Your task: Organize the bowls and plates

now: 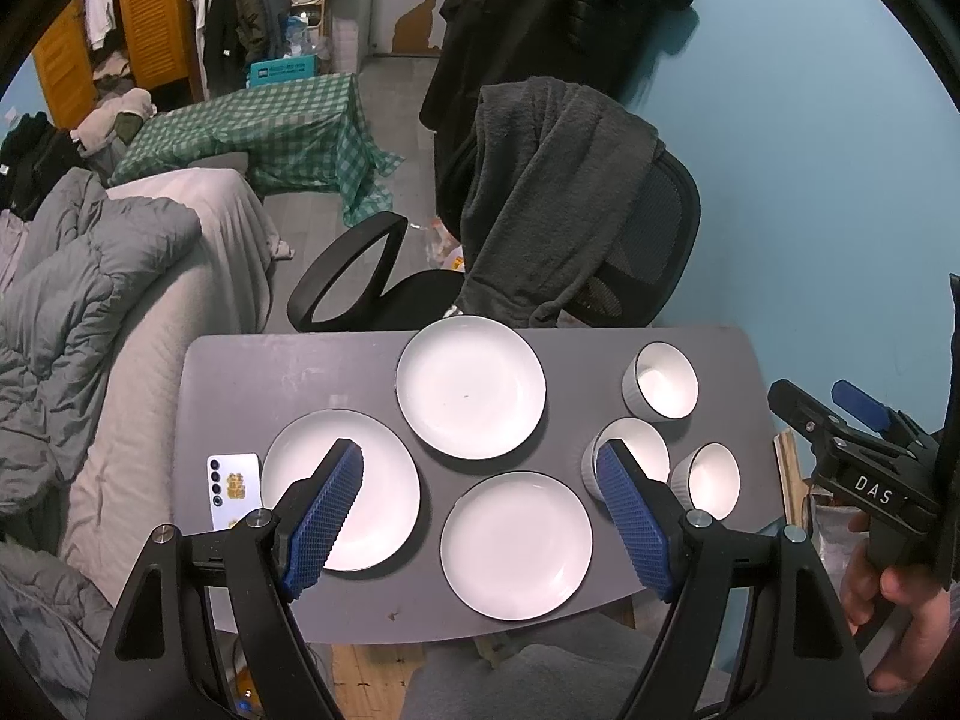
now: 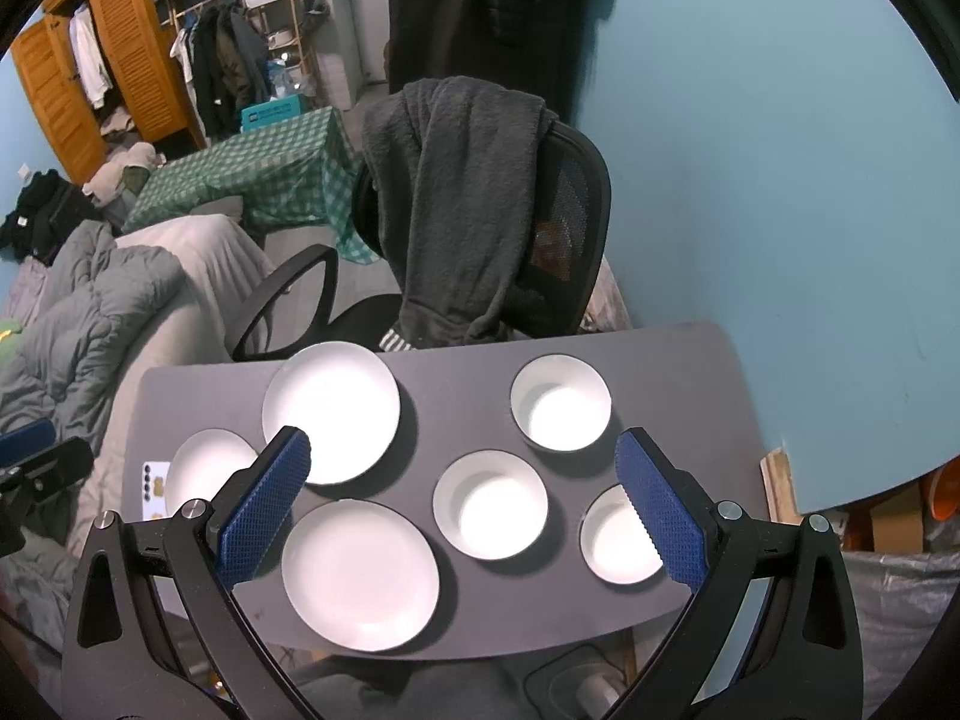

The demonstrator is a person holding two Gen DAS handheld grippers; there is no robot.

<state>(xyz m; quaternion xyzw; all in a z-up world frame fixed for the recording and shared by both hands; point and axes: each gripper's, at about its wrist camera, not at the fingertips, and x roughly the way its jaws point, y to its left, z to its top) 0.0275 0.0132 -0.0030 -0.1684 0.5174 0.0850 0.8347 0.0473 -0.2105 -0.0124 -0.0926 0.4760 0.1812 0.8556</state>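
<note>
Three white plates lie on the grey table: a far plate, a left plate and a near plate. Three white bowls stand at the right: a far bowl, a middle bowl and a near-right bowl. My left gripper is open and empty, held above the plates. My right gripper is open and empty above the table, over the middle bowl; it also shows at the right edge of the left wrist view.
A white phone lies at the table's left edge beside the left plate. An office chair draped with a dark garment stands behind the table. A bed with grey bedding is to the left. A blue wall is on the right.
</note>
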